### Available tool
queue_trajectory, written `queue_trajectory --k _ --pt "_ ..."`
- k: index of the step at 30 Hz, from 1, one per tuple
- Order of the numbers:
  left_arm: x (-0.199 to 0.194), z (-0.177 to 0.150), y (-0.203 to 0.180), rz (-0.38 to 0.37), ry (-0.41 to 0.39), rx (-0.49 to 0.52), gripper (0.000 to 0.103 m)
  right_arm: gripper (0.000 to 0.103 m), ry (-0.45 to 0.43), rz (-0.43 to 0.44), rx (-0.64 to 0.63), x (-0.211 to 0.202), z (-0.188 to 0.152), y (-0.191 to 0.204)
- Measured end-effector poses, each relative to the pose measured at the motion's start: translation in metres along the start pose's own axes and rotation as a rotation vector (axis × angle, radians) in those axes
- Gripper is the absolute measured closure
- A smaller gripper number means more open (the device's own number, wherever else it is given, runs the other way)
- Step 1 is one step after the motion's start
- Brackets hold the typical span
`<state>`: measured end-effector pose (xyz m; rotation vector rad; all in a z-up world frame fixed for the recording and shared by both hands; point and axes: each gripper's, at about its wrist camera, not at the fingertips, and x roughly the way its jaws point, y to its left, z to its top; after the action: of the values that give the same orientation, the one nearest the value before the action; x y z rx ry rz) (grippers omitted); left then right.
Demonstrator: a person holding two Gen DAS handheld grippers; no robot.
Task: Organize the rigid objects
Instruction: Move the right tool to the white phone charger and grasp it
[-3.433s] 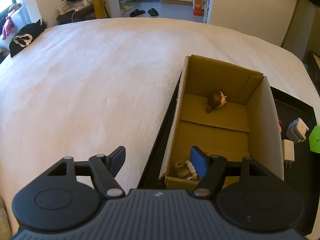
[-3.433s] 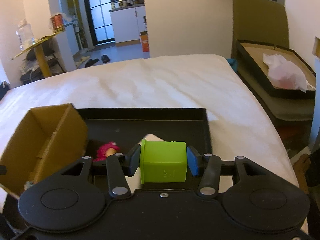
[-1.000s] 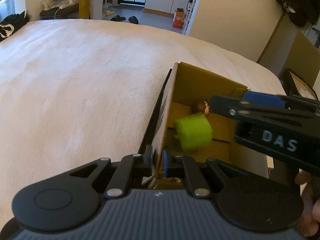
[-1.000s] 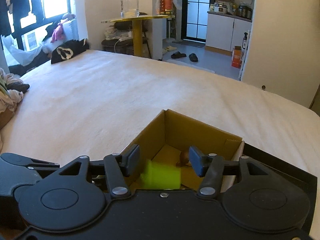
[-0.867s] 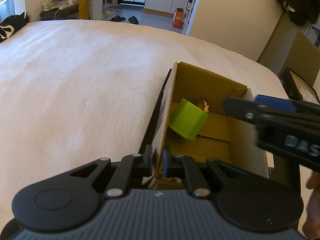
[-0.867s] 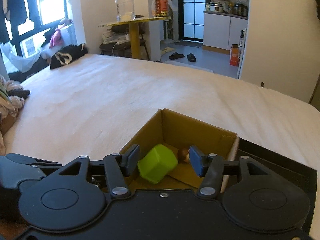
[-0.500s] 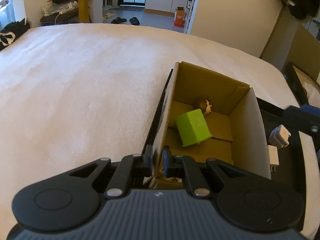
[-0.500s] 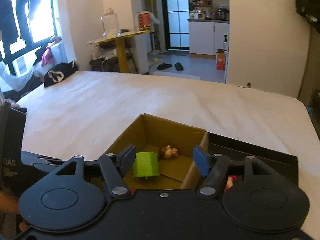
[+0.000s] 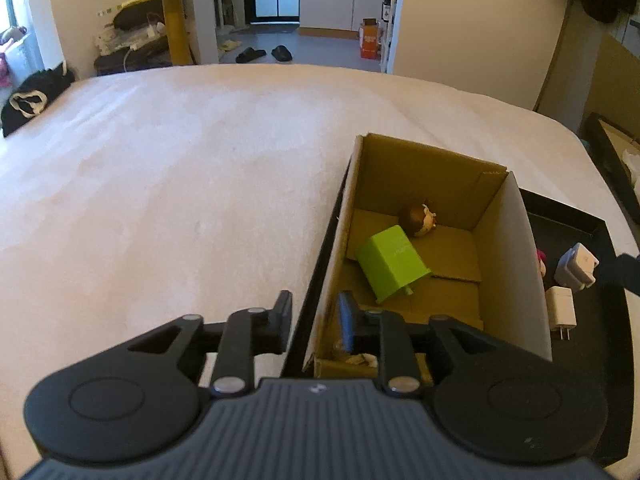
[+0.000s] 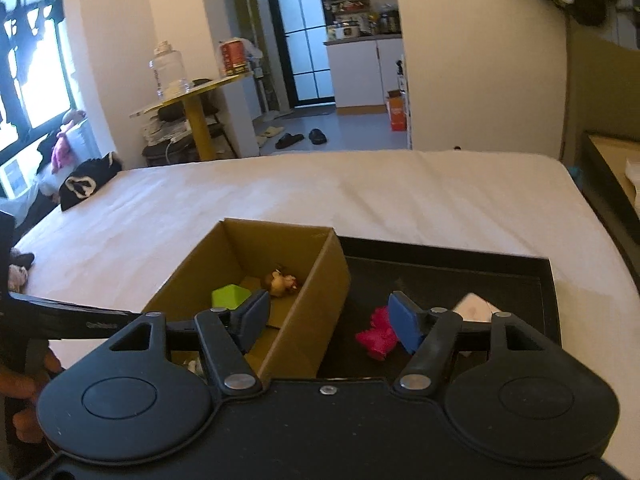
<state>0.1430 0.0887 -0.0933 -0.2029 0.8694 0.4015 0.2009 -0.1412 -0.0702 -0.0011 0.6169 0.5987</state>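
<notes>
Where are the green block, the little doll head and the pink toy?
green block (image 9: 390, 262), left wrist view, on its top face
doll head (image 9: 418, 216), left wrist view, on its brown hair
pink toy (image 10: 376, 334), right wrist view, on its middle

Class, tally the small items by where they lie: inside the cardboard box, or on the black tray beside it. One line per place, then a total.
In the brown cardboard box: 3 – green plastic block, brown-haired doll figure, pale small item by the near wall.
On the black tray: 3 – white charger, grey-white adapter, pink toy.
Total: 6
</notes>
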Motion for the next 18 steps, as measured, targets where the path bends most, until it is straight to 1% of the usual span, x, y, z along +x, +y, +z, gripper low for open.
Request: queue_trajectory --k 2,4,5,8,11,14,18 --pt "-0.002 0.001 -0.001 0.023 -0.005 0.007 0.065 0.038 -0.003 0.002 0.013 0.001 -0.003 -0.005" --pt "-0.003 0.002 -0.002 0.049 -0.003 0.018 0.06 0.037 -0.002 -0.003 0.033 0.003 -0.007 -0.01" --pt "-0.003 0.002 -0.003 0.058 -0.002 0.019 0.056 0.035 -0.002 -0.005 0.045 0.003 -0.009 -0.013" --pt "-0.004 0.003 -0.008 0.074 -0.003 0.036 0.051 0.027 -0.003 -0.01 0.079 0.002 -0.02 -0.023" --pt "-0.007 0.004 -0.015 0.117 -0.025 0.058 0.047 0.027 0.015 -0.011 0.112 0.007 -0.03 -0.033" --pt "-0.007 0.006 -0.019 0.114 -0.023 0.057 0.042 0.027 0.028 -0.002 0.149 0.015 -0.039 -0.041" --pt "-0.003 0.006 -0.027 0.118 -0.006 0.079 0.034 0.027 0.047 -0.026 0.177 0.025 -0.049 -0.049"
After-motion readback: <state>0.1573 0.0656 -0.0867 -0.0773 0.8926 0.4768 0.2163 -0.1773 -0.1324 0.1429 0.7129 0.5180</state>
